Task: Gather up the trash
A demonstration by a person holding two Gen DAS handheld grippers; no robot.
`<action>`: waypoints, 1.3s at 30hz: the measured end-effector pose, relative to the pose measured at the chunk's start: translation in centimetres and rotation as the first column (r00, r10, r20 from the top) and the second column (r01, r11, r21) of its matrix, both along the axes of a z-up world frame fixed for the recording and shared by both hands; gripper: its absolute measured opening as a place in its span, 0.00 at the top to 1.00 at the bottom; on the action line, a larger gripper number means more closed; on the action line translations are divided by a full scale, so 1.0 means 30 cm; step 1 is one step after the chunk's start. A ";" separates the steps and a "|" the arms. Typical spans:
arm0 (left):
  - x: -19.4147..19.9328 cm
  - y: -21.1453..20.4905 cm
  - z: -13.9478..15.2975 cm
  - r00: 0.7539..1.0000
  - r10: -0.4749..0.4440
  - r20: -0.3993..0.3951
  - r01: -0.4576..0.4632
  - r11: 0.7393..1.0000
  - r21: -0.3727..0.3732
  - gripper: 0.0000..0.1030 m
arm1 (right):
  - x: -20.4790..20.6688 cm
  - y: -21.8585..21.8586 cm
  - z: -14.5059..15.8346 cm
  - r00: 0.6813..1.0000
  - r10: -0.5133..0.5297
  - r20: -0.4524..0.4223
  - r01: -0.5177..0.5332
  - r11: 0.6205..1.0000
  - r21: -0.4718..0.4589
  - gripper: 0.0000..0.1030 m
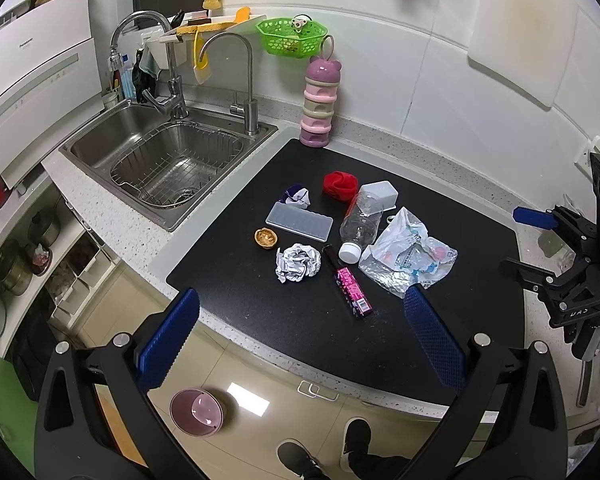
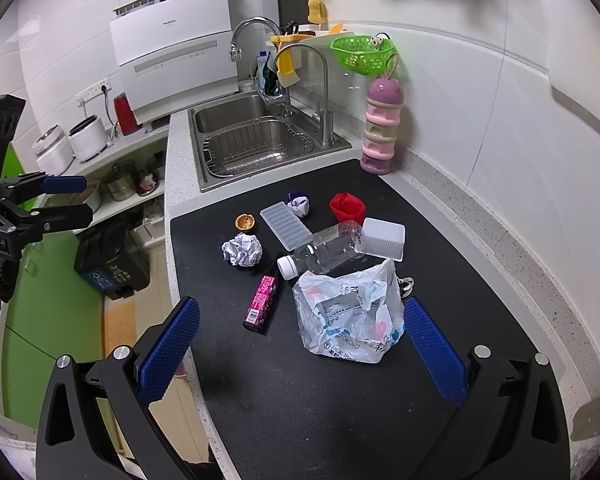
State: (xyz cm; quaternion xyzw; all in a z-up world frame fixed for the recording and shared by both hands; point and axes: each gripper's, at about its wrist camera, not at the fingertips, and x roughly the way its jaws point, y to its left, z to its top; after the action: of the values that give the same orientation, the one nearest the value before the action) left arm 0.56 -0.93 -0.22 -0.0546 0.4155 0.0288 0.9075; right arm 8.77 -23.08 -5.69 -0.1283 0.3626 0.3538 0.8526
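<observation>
Evidently nothing is collected yet: both hand-held grippers, left (image 1: 300,336) and right (image 2: 302,340), hover spread open and empty, so the right must next descend onto the crumpled clear printed plastic bag (image 2: 350,316).

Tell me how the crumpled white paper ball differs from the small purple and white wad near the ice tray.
The crumpled paper ball is clearly larger than the purple and white wad. The paper ball is white with grey creases all over; the wad shows a dark purple part beside its white. The paper ball lies near the mat's front left, next to the walnut shell; the wad sits farther back by the ice tray. Both are crumpled, lying loose on the black mat.
</observation>
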 end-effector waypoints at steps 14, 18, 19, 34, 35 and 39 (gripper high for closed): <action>0.038 0.018 -0.041 1.000 -0.003 -0.020 0.002 1.000 -0.009 0.03 | 0.020 0.006 -0.037 1.000 0.000 -0.019 0.000 1.000 -0.008 0.05; 0.073 0.028 -0.066 0.999 -0.001 -0.034 0.000 1.000 -0.017 0.03 | 0.037 0.019 -0.043 1.000 -0.003 -0.030 0.003 1.000 -0.012 0.05; 0.086 0.031 -0.075 0.999 -0.001 -0.037 0.000 1.000 -0.018 0.03 | 0.044 0.021 -0.044 0.999 -0.005 -0.033 0.004 1.000 -0.013 0.05; 0.379 0.065 -0.385 0.984 0.036 -0.172 -0.042 0.999 -0.028 0.03 | 0.149 0.021 -0.154 0.993 -0.034 -0.112 0.026 0.997 -0.078 0.05; 0.400 0.069 -0.411 0.982 0.039 -0.182 -0.047 0.998 -0.036 0.03 | 0.157 0.017 -0.162 0.993 -0.038 -0.116 0.028 0.996 -0.083 0.05; 0.472 0.083 -0.505 0.972 0.056 -0.230 -0.069 0.997 -0.047 0.03 | 0.181 0.000 -0.188 0.990 -0.052 -0.135 0.039 0.995 -0.095 0.05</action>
State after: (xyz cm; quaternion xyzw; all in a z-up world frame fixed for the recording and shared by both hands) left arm 14.72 1.55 -15.37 -0.0888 0.5159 0.0520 0.8505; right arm 14.21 -23.07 -11.33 -0.1345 0.4389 0.3252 0.8267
